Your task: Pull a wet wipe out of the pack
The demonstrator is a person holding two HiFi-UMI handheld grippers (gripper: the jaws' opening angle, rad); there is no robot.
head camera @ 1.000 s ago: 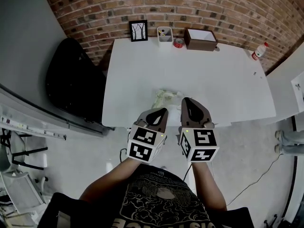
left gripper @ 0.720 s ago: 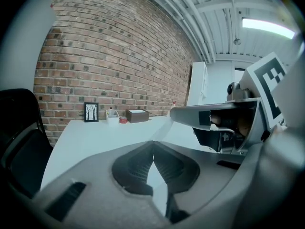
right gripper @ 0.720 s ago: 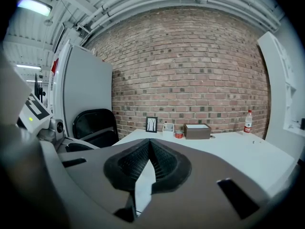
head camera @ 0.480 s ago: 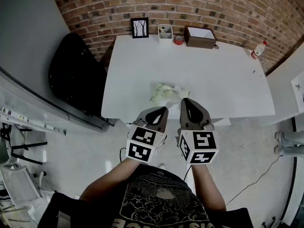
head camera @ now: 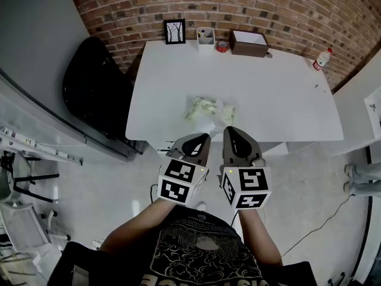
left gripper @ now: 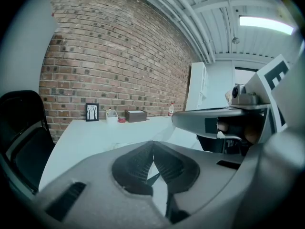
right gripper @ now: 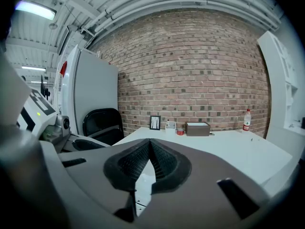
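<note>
The wet wipe pack [head camera: 209, 109], a crumpled pale green and white packet, lies near the front edge of the white table [head camera: 274, 100]. Both grippers are held side by side in front of that edge, short of the pack and apart from it. My left gripper [head camera: 206, 137] is shut with nothing between its jaws, which meet at the tip in the left gripper view [left gripper: 152, 142]. My right gripper [head camera: 228, 130] is also shut and empty, and its jaws touch in the right gripper view [right gripper: 149, 140].
Along the table's far edge by the brick wall stand a small picture frame [head camera: 174, 31], a white holder [head camera: 206, 39], a red tape roll [head camera: 221, 46] and a brown box [head camera: 249, 42]. A bottle [head camera: 321, 58] stands at the right corner. A black chair [head camera: 95, 88] is to the left.
The pack now shows farther ahead of the gripper tips, which earlier lay right at it. Both grippers stay shut and side by side.
</note>
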